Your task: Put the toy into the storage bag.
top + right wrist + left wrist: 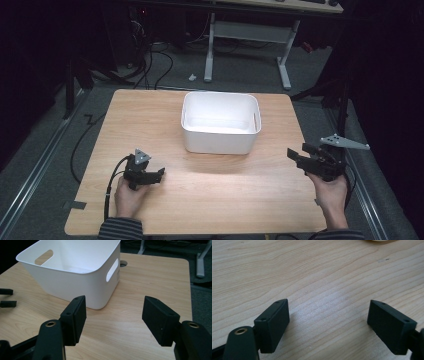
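Right gripper view has the white bin dead ahead on the bench, mid-surface. Both the right gripper and left gripper stand apart, empty. Approach the near handle slot squarely, staying low.

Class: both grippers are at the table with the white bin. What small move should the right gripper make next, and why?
Probably ease the right gripper toward the white bin: its jaws are open and empty, aimed at the bin's near corner, with bare table between them.
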A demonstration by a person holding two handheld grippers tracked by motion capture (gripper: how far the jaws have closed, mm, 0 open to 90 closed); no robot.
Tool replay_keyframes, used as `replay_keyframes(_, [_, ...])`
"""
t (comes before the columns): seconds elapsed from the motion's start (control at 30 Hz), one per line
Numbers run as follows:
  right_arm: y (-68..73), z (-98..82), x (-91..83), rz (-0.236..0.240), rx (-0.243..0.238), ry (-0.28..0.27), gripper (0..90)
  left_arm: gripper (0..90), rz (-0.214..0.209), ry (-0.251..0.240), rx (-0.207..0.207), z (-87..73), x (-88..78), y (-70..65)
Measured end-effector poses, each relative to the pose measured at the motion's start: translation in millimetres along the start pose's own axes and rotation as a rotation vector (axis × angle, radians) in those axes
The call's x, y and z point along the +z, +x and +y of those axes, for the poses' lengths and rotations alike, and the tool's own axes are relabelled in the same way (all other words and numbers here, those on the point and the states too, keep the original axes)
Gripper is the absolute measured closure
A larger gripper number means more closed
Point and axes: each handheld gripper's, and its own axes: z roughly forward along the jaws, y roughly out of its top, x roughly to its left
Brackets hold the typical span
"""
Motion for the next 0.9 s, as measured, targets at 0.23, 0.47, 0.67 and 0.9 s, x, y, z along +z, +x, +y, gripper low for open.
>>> replay_keyframes(0.23, [6.4, -14.9, -1.2, 0.014, -0.004, -0.004, 36.3, 18.3, 0.0, 0.0, 0.0, 0.0, 0.0, 0.0])
replay_keyframes(0.47, [11.2, -24.9, 2.1, 0.02, 0.003, -0.006, 36.4, 18.3, 0.0, 0.0, 0.0, 0.0, 0.0, 0.0])
replay_keyframes(0.67, [15.1, -31.0, 11.6, 0.023, -0.004, 0.007, 36.4, 18.3, 0.0, 0.0, 0.0, 0.0, 0.0, 0.0])
replay_keyframes(0.9, [19.6, -41.5, 25.9, 0.025, -0.011, 0.03, 36.7, 18.3, 0.0, 0.0, 0.0, 0.0, 0.0, 0.0])
